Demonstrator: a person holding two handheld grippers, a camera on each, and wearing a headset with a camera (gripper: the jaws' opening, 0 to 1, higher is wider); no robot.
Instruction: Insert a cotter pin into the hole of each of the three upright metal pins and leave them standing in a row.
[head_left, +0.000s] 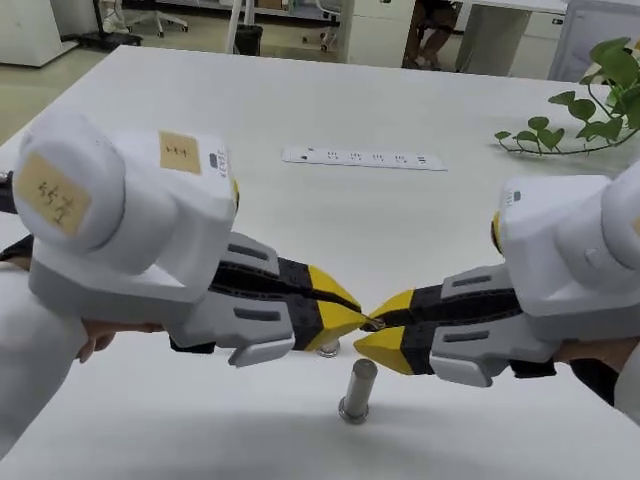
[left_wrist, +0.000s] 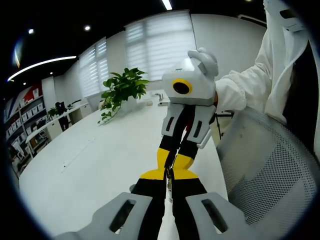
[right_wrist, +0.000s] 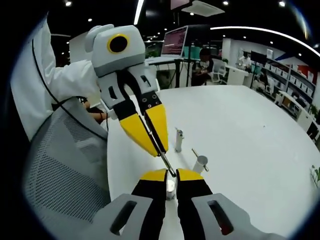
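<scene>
The cotter pin (right_wrist: 161, 150) is clamped in the left gripper (head_left: 360, 319), its long axis aimed rightward at the metal pin (right_wrist: 171, 188) pinched by the right gripper (right_wrist: 170, 175). Both are held tip to tip above the near table (head_left: 300, 210).

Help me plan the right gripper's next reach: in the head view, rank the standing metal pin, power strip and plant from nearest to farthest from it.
1. Standing metal pin, on the table just below the tips of the right gripper.
2. Power strip, mid-table, beyond the grippers.
3. Plant, far right corner.
</scene>
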